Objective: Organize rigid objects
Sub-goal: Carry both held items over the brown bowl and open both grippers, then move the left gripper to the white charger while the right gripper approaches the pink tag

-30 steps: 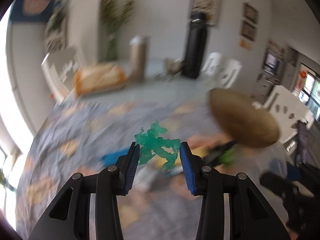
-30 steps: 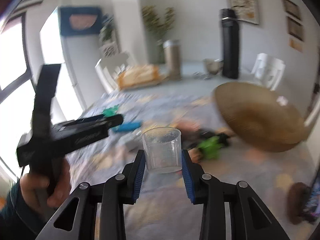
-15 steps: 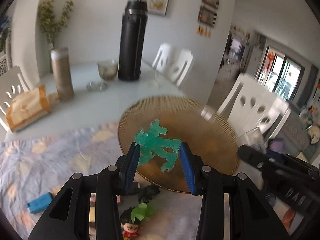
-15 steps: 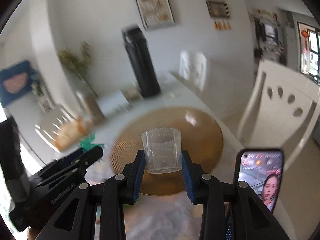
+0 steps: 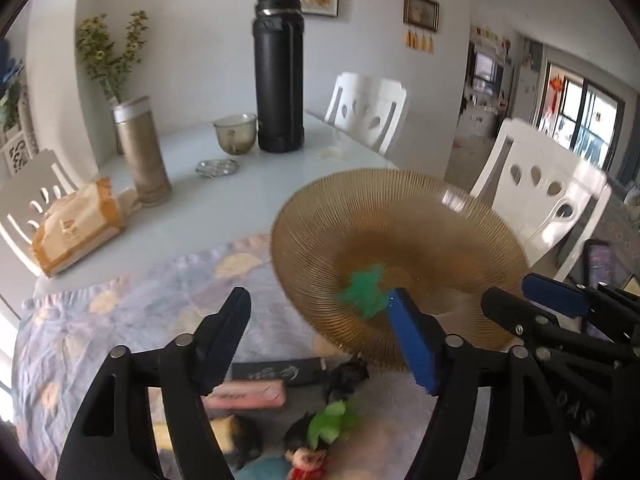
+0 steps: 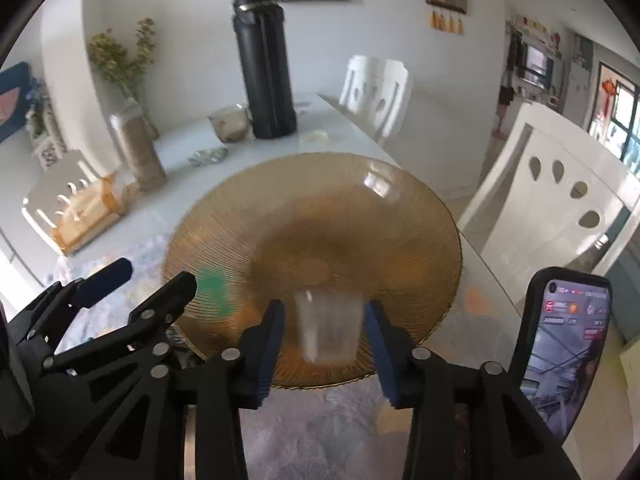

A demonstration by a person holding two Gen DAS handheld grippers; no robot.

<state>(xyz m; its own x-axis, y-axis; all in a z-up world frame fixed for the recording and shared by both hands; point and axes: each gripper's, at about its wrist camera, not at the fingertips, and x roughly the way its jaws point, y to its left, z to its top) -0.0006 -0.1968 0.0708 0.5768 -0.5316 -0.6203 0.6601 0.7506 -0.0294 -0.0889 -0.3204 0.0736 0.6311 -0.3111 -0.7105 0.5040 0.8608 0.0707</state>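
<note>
Green figurine (image 5: 366,289) lies blurred inside the amber glass bowl (image 5: 400,200), on its left slope, free of the left tool (image 5: 320,336). That tool's jaws are opening and stand wide apart with nothing between them; its right finger overlaps the figurine's lower right edge in the left wrist view, and contact cannot be told. In the right wrist view the same figurine (image 6: 214,286) shows as a green smear just beyond the left tool (image 6: 152,280).

Clear plastic cup (image 6: 328,326) sits between the fingers of the right tool (image 6: 326,340), over the near part of the bowl (image 6: 400,232). It is motion-blurred. The right tool's jaws are opening, with a gap showing on each side of the cup, so the pads no longer press it.

The bowl stands on the bench (image 5: 240,208), at the far right edge of a patterned cloth (image 5: 120,312). On the cloth near the left tool lie a pink bar (image 5: 250,394), a black bar (image 5: 276,372) and a small doll with green hair (image 5: 320,436). A phone (image 6: 564,344) stands upright at the right.
</note>
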